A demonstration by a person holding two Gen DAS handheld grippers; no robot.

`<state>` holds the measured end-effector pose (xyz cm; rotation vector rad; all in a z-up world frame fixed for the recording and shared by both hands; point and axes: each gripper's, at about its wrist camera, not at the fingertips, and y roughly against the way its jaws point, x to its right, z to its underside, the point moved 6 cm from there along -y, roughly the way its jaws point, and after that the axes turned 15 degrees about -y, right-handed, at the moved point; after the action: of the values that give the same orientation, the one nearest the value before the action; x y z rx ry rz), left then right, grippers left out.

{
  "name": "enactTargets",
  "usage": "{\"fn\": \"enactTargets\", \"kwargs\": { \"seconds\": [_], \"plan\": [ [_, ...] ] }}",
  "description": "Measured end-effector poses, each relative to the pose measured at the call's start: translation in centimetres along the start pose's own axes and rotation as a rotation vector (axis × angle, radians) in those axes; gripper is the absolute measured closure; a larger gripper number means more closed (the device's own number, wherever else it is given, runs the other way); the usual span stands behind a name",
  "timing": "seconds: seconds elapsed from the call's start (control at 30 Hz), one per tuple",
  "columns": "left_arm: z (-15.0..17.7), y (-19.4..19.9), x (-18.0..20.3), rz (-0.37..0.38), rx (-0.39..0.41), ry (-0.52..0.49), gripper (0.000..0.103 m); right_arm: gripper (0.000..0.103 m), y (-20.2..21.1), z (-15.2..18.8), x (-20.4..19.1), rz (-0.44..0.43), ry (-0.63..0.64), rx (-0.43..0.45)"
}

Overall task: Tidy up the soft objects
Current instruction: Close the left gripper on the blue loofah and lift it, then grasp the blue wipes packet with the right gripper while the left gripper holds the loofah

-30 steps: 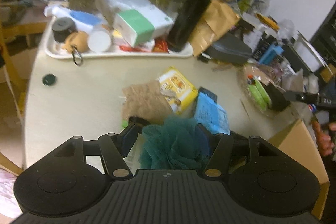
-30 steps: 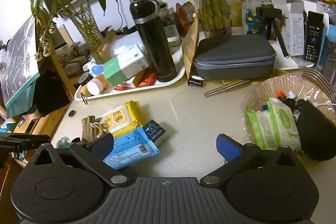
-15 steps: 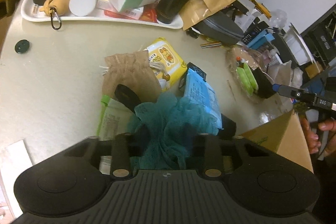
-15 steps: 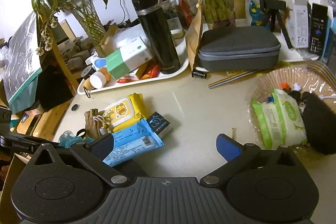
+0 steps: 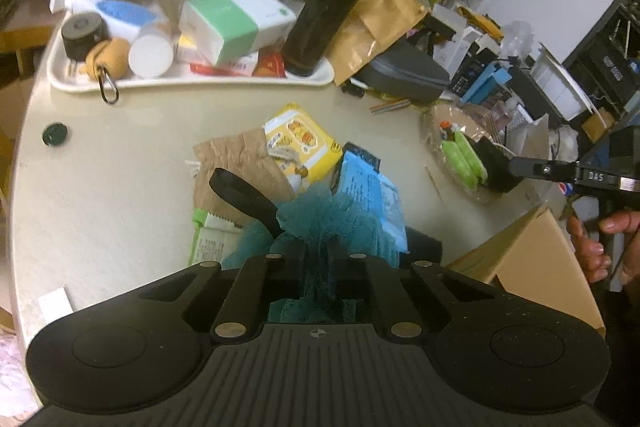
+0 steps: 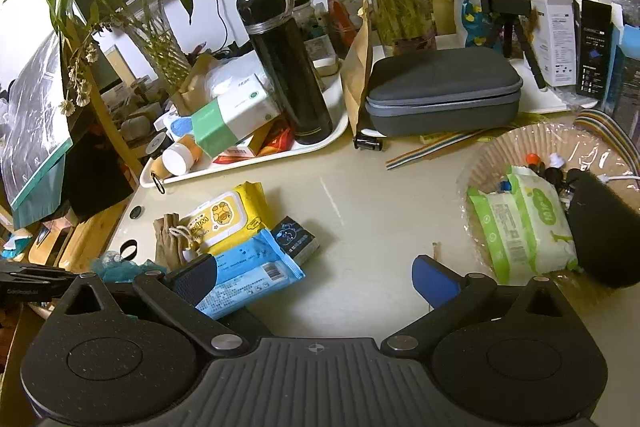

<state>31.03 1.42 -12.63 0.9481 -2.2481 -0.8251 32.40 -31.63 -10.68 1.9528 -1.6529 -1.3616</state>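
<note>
A teal mesh bath sponge (image 5: pixel 320 215) with a black loop strap (image 5: pixel 244 195) is bunched between the jaws of my left gripper (image 5: pixel 320 255). The jaws are closing and squeeze the mesh, which hides the fingertips. Just beyond it lie a burlap pouch (image 5: pixel 236 163), a yellow wipes pack (image 5: pixel 300 143), a blue wipes pack (image 5: pixel 368 191) and a green pack (image 5: pixel 212 239) partly under the sponge. My right gripper (image 6: pixel 316 275) hovers open over bare tabletop with nothing between its fingers. Its left finger stands in front of the blue wipes pack (image 6: pixel 248 279). The sponge (image 6: pixel 116 265) shows at that view's left edge.
A white tray (image 5: pixel 192 83) with a black flask (image 5: pixel 328 11) and boxes lines the back. A grey case (image 6: pixel 440 87) sits behind a wicker basket (image 6: pixel 520 139) that holds green wipes (image 6: pixel 520 227). A cardboard box (image 5: pixel 536 267) stands off the table's right edge beside a person's hand (image 5: pixel 592 243).
The left jaws have closed from wide apart onto the teal sponge, bunching it up. The left view dipped toward the pile and came back. The right gripper has stayed put.
</note>
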Motion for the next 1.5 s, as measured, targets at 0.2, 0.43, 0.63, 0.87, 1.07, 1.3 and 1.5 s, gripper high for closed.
{"fn": "enactTargets", "kwargs": {
  "seconds": [0.2,0.43,0.63,0.87,1.07,1.3,1.5],
  "plan": [
    [-0.7,1.8,0.8,-0.090,0.063,-0.025,0.095,0.000,-0.1,0.1,-0.2,0.006,0.007,0.003],
    [-1.1,3.6,2.1,-0.256,0.121,-0.079,0.095,0.000,-0.2,0.1,-0.3,0.007,0.004,0.007],
    [-1.1,4.4,1.7,-0.341,0.134,-0.087,0.096,0.000,-0.4,0.1,-0.3,0.016,0.007,0.008],
    [-0.9,4.9,1.0,-0.430,0.131,-0.092,0.096,0.000,-0.8,0.0,-0.6,0.021,0.020,0.007],
    [-0.8,5.0,0.8,-0.440,0.137,-0.092,0.096,0.000,-1.3,-0.2,-1.4,0.018,0.075,0.010],
    [-0.9,4.9,0.8,-0.435,0.138,-0.106,0.096,0.000,-2.7,-1.2,-2.0,0.004,0.135,0.004],
    [-0.9,4.9,0.8,-0.416,0.152,-0.089,0.096,0.000,-5.5,-2.2,-2.3,-0.025,0.120,-0.045]
  ]
}}
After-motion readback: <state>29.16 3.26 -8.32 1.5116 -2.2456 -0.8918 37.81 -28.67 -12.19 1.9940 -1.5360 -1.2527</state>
